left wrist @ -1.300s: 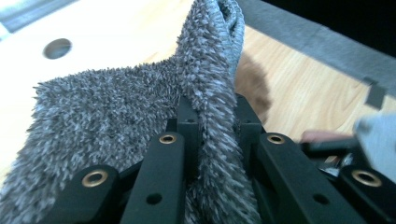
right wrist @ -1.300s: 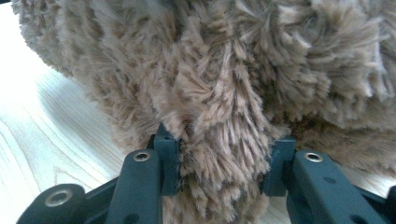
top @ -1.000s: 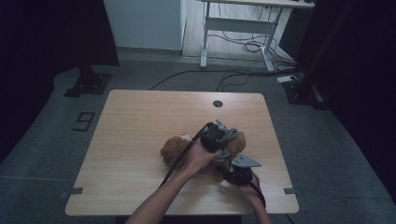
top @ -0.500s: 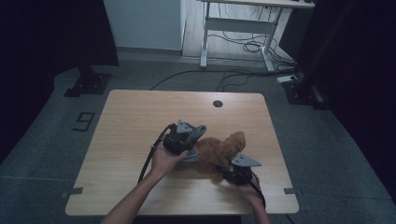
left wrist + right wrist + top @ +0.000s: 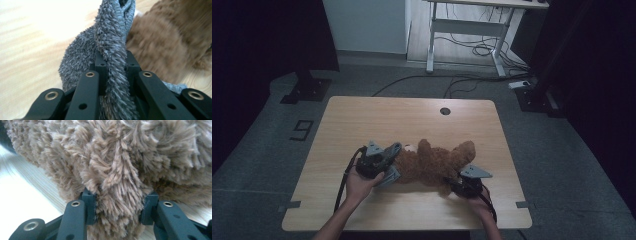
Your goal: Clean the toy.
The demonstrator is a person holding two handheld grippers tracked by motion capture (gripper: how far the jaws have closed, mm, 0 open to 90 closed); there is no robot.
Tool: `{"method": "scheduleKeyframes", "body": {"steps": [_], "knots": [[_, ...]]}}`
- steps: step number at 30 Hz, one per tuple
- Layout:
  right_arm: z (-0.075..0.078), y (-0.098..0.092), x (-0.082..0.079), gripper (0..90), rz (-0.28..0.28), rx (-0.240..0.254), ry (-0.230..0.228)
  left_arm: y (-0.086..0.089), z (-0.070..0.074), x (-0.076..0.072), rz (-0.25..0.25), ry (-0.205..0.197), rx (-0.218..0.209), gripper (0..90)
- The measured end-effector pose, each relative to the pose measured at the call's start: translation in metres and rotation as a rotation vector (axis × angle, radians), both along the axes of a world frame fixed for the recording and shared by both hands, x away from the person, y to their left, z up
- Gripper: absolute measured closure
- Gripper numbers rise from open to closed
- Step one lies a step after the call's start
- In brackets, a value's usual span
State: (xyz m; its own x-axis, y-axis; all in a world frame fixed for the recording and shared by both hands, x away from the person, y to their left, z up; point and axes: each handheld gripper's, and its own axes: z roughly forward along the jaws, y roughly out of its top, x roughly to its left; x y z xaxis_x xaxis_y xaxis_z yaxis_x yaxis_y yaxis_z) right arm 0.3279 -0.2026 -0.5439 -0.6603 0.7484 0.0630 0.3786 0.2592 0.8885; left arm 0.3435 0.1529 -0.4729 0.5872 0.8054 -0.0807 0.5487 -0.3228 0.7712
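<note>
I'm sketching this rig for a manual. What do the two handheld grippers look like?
Each is a dark, blocky handheld body topped by a grey three-cornered plate: left gripper, right gripper. The jaws are matte black bars with brass-ringed screw holes. A black cable trails from the left one. Forearms are bare, no sleeves.

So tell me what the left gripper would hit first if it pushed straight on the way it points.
Judging by its own view, the left gripper, shut on a grey fuzzy cloth, would likely run along that cloth into the brown teddy bear just ahead; depth is unclear.
</note>
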Motion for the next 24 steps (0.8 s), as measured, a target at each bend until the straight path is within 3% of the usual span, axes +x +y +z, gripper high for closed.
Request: {"method": "scheduleKeyframes", "body": {"steps": [3,10,14,19,24], "knots": [[-0.001,0.002,0.000,59.9,-0.009,-0.006,-0.007,0.004,-0.013,-0.001,0.017,0.006,-0.028,78.0],[-0.001,0.008,0.007,61.9,-0.042,-0.039,-0.030,-0.006,-0.029,0.010,0.049,-0.007,-0.018,78.3],[-0.002,0.015,0.014,62.6,-0.075,-0.075,-0.069,-0.010,-0.029,0.027,0.069,-0.008,-0.040,78.5],[-0.002,0.022,0.037,62.6,-0.107,-0.084,-0.073,-0.007,-0.029,0.057,0.095,0.015,-0.070,78.6],[-0.002,0.020,0.046,62.2,-0.090,-0.065,-0.069,0.003,-0.014,0.061,0.074,0.027,-0.074,78.5]]}}
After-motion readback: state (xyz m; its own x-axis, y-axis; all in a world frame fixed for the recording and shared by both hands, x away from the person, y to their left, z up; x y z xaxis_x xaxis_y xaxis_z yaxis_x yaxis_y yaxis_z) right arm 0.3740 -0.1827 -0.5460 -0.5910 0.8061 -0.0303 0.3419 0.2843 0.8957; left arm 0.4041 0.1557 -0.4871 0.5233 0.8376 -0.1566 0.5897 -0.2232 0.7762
